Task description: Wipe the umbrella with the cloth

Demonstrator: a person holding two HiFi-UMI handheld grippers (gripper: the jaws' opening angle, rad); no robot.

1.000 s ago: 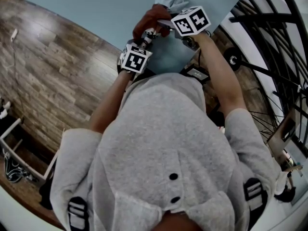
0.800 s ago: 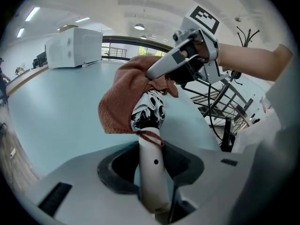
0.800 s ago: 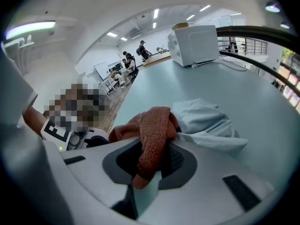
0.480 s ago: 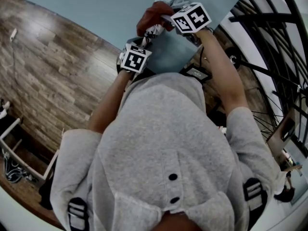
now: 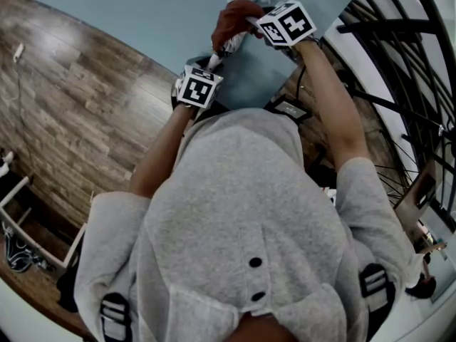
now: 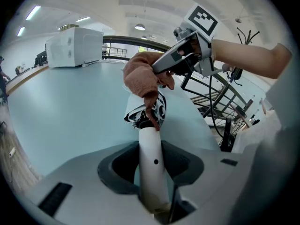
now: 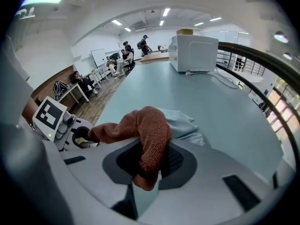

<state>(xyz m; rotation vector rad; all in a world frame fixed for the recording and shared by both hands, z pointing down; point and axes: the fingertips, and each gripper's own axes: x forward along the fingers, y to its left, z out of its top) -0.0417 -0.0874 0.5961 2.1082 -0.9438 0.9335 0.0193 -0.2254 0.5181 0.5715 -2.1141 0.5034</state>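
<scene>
My left gripper is shut on the white handle of a folded umbrella, which points away over the table. Its black-and-white canopy bunches just past the handle. A rust-brown cloth is draped over the umbrella's far part, and my right gripper is shut on it. In the left gripper view the right gripper comes in from the upper right, pressing the cloth onto the canopy. In the head view the cloth sits between the right gripper and the left gripper.
A pale blue-green table lies under both grippers. A crumpled light-blue fabric rests on it just beyond the cloth. A white box-shaped appliance stands at the far end. Black metal rails and a spoked wheel border the right side.
The right gripper has slid with the cloth along the umbrella, away from the handle toward the top of the head view, and its cube has rolled a little. The left gripper stayed put.
</scene>
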